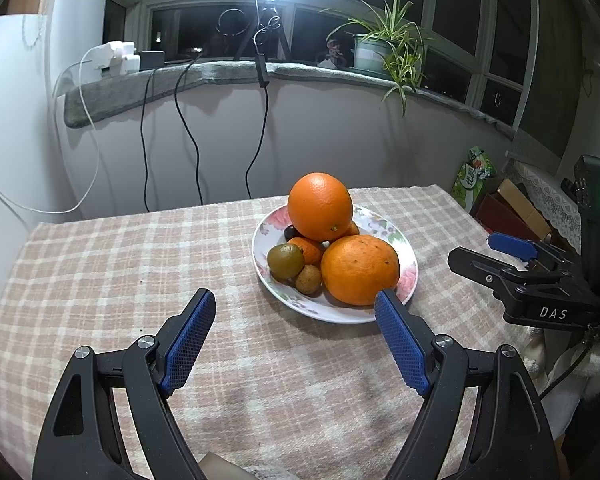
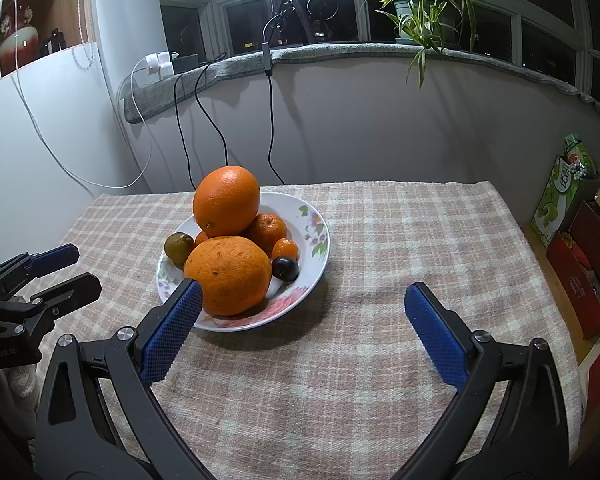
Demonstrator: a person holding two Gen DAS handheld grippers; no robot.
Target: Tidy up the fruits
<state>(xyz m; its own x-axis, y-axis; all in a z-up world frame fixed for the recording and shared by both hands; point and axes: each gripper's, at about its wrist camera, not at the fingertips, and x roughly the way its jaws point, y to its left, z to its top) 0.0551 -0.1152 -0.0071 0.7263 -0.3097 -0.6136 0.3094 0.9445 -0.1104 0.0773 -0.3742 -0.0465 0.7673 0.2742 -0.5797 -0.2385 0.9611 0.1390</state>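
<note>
Both the left gripper and right gripper hover spread and empty before the floral plate, seemingly because its piled fruits are already gathered.

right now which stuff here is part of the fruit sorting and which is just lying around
Part of the job:
- top orange
- front orange
- mandarin
- small kumquat
- dark plum
- green fruit
- brown fruit
- floral plate

Just lying about:
- potted plant
- tripod
- cables
- green packet
- red boxes
</note>
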